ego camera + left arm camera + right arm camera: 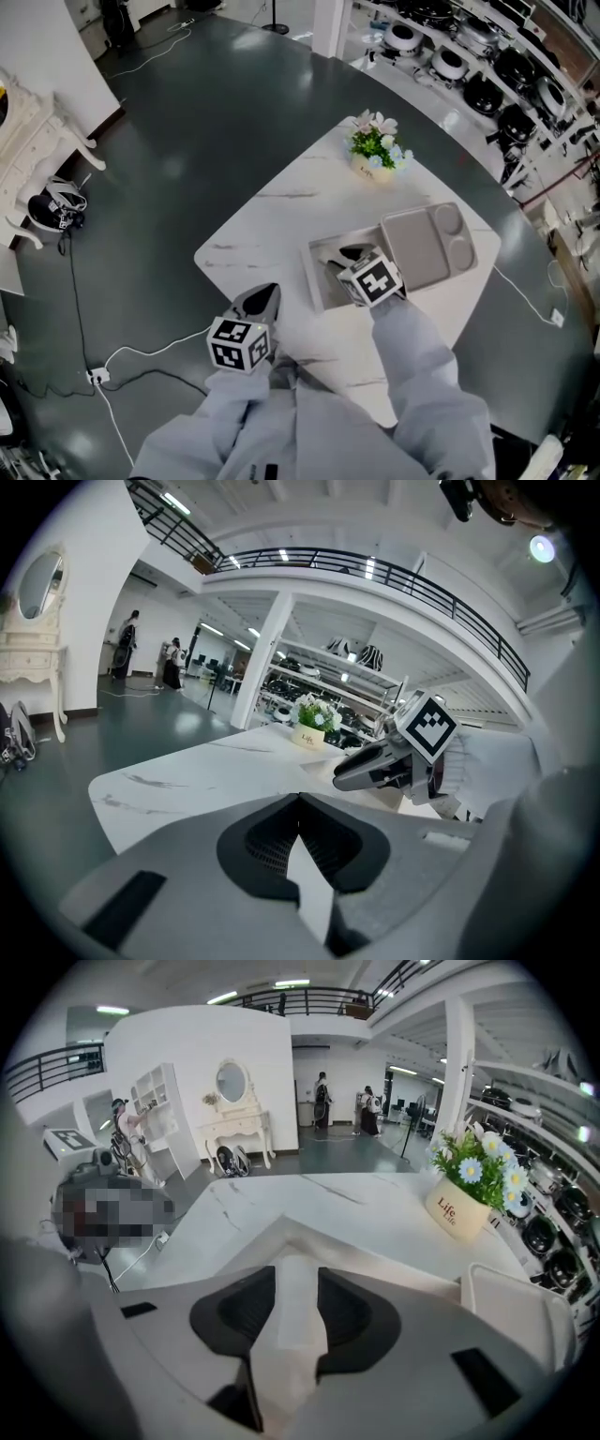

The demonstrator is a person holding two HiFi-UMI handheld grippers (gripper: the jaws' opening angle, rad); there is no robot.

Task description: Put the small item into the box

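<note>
The table (272, 225) is smooth white marble-look stone with faint grey veins, on a dark, glossy floor (206, 103) that mirrors the lights. The box (323, 286) toward its right corner looks like matt grey plastic. The left gripper (300, 799) has a matt grey shell and ribbed black pads (264, 841).

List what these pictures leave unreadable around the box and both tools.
Head view: the inside of the open grey box is mostly covered by the right tool.
Right gripper view: the pale flat strip clamped between the jaws is too plain to identify.
Left gripper view: the white wedge in the left tool may be a held thing or the white marble table through a gap.
</note>
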